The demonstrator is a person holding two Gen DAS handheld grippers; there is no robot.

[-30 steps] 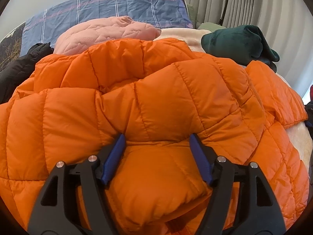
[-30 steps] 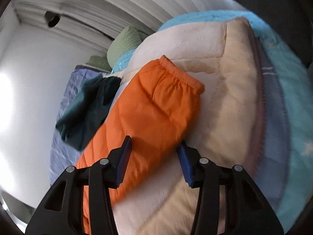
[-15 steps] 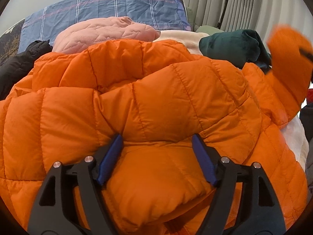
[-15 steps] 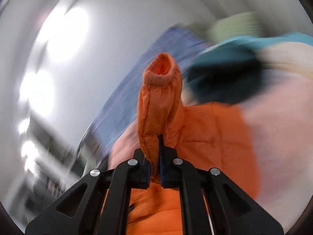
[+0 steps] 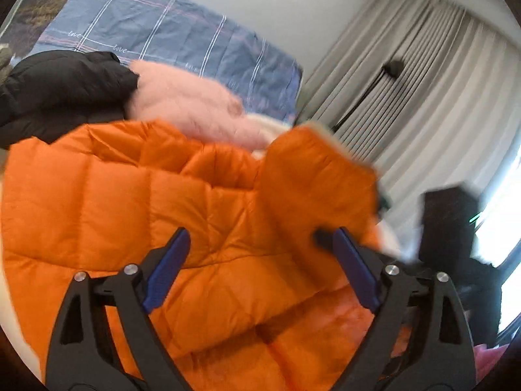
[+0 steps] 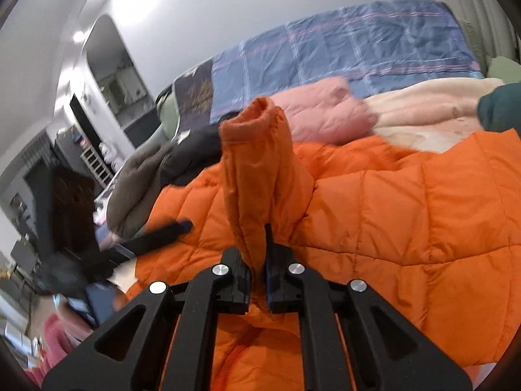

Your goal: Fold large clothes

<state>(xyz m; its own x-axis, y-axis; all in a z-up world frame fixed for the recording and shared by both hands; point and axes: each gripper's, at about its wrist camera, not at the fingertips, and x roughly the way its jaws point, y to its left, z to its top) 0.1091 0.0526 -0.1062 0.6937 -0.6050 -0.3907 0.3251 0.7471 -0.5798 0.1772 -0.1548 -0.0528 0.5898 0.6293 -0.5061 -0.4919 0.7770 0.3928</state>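
Now right gripper [image 6: 259,260] pinches orange sleeve [image 6: 257,169].

Motion blur smears the raised orange sleeve [image 5: 319,176] at three o'clock of the left view and a dark shape [image 5: 452,224] beyond it. The orange jacket [image 6: 407,221] hides the bed beneath; a green garment [image 6: 501,107] is cut off at three o'clock.

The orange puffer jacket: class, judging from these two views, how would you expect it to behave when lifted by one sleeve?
Probably floppy: the sleeve droops and creases where the right gripper pinches it. Likely light for its bulk, since the orange puffer jacket has puffy quilted panels. Its smooth, shiny shell may slip; the left gripper is open, its jaws just widened.
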